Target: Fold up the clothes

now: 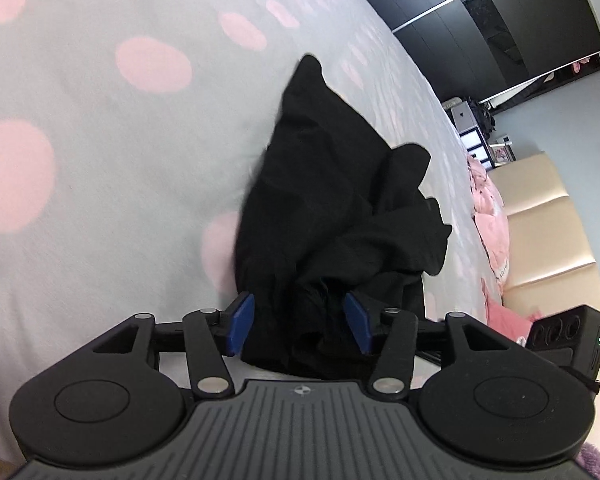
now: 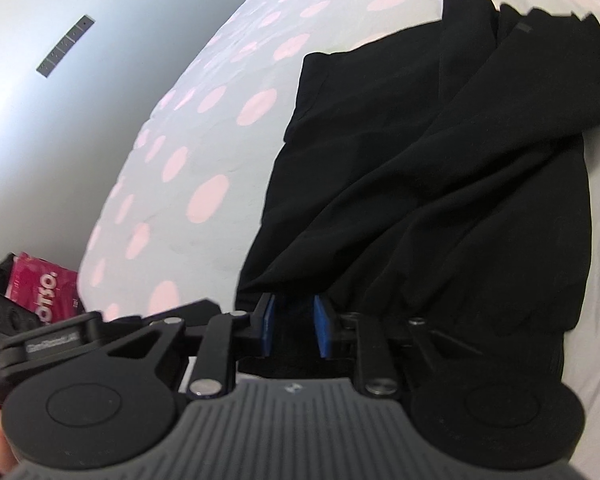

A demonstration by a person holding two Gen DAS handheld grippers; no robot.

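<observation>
1. The bed (image 1: 100, 184) carries a pale cover with pink dots.
2. A black garment (image 2: 440, 168) lies crumpled on the bed, its near edge reaching both grippers.
3. The left gripper (image 1: 300, 322) has bunched black cloth between its blue fingers (image 1: 242, 320); they stand fairly wide, and a firm pinch cannot be told.
4. The right gripper (image 2: 294, 322) has its fingers (image 2: 322, 328) narrow, with the garment's hem between them.

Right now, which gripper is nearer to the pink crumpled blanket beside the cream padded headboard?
Left. The left gripper, with the black garment bunched between its blue fingers, has the pink crumpled blanket just to its right. The right gripper shows no blanket in its view.
</observation>
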